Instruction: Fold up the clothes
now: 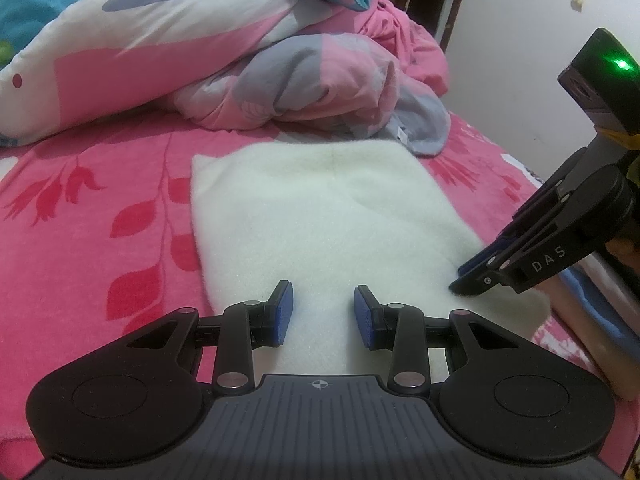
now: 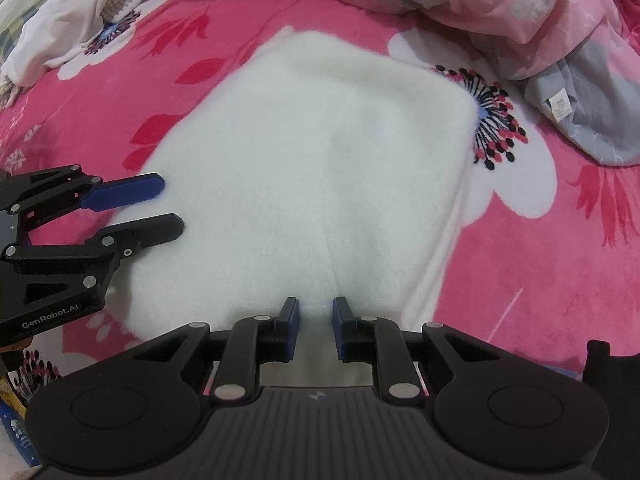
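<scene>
A white fluffy garment (image 1: pixel 320 216) (image 2: pixel 312 168) lies folded flat on the pink floral bed sheet (image 1: pixel 100 220). My left gripper (image 1: pixel 324 314) hovers over its near part, open, with only cloth showing below the gap. In the right wrist view the left gripper (image 2: pixel 168 208) sits at the garment's left edge with its fingers apart. My right gripper (image 2: pixel 316 328) points steeply down at the garment's near edge. Its jaws stand a narrow gap apart, with white fabric showing in the gap but nothing visibly pinched. From the left wrist view the right gripper (image 1: pixel 466 280) has its tips down on the garment's right side.
A crumpled pink, grey and teal duvet (image 1: pixel 200 40) (image 2: pixel 500 8) is heaped behind the garment. A white cloth (image 2: pixel 60 40) lies at the far left of the bed. A white wall (image 1: pixel 520 40) borders the bed on the right.
</scene>
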The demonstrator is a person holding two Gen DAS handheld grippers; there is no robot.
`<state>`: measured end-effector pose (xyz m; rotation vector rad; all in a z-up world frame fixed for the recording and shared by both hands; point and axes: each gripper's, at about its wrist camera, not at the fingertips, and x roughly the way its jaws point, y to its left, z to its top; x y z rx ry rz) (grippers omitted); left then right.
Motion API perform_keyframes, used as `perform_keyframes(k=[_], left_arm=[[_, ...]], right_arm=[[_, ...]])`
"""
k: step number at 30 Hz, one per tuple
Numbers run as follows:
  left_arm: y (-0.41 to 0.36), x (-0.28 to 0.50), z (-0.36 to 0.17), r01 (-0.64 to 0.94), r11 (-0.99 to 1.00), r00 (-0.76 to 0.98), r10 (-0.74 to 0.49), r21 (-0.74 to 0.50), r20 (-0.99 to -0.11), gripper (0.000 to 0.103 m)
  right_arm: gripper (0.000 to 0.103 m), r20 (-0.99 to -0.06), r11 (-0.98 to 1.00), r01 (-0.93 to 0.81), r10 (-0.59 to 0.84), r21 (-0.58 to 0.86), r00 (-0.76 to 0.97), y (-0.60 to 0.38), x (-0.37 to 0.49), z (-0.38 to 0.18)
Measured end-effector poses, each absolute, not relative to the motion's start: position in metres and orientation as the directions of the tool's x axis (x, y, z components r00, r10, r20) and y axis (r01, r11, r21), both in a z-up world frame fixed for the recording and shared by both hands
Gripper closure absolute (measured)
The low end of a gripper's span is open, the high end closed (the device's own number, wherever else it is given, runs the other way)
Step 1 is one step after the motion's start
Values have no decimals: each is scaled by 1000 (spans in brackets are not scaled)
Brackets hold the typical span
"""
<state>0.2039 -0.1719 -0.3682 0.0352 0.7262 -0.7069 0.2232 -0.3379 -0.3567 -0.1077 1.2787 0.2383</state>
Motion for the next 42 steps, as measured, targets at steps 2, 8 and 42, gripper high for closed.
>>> perform_keyframes(k=[2,8,42], left_arm=[[-172,204,-368,605,770,529,-581,-205,-619,67],[-171,202,-369,609,767,531,-584,-203,-614,67],[-162,199,-374,592,773,547,-594,-229,-589,67]], right_arm=[[84,-956,970,-236,116,51,270,-338,223,-357],[84,-956,969,-241,116,49,271,-338,223,-355],[84,-923,918,-397,168,19,345,-271,318,-368]])
